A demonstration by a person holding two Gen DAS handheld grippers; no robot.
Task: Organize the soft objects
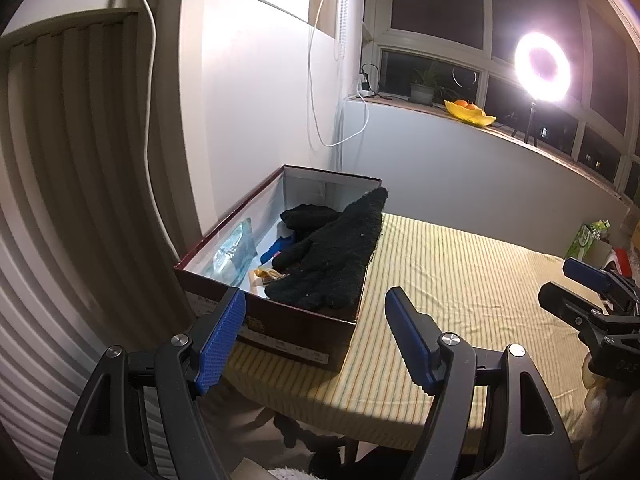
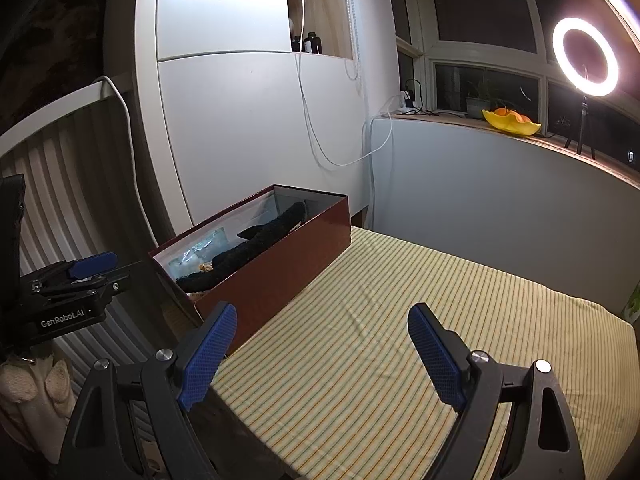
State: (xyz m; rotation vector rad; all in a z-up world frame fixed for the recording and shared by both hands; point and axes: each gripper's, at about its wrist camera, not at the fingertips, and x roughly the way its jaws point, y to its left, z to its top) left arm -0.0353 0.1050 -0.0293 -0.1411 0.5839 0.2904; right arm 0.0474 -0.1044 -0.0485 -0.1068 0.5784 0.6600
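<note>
A dark red cardboard box (image 1: 304, 332) stands at the left end of the striped table; it also shows in the right wrist view (image 2: 280, 272). A black knit glove (image 1: 336, 252) lies in it, draped over the right rim, and shows in the right wrist view (image 2: 256, 250). Another black soft item (image 1: 306, 214), a blue object (image 1: 276, 250) and a clear plastic packet (image 1: 236, 252) lie inside. My left gripper (image 1: 316, 336) is open and empty just in front of the box. My right gripper (image 2: 322, 354) is open and empty over the table, right of the box.
The table carries a yellow striped cloth (image 2: 400, 320). A white wall and a radiator-like panel (image 1: 80, 200) stand left of the box. A windowsill holds a yellow fruit bowl (image 2: 510, 122) and a ring light (image 2: 586, 56). A green carton (image 1: 586, 240) sits at the table's far right.
</note>
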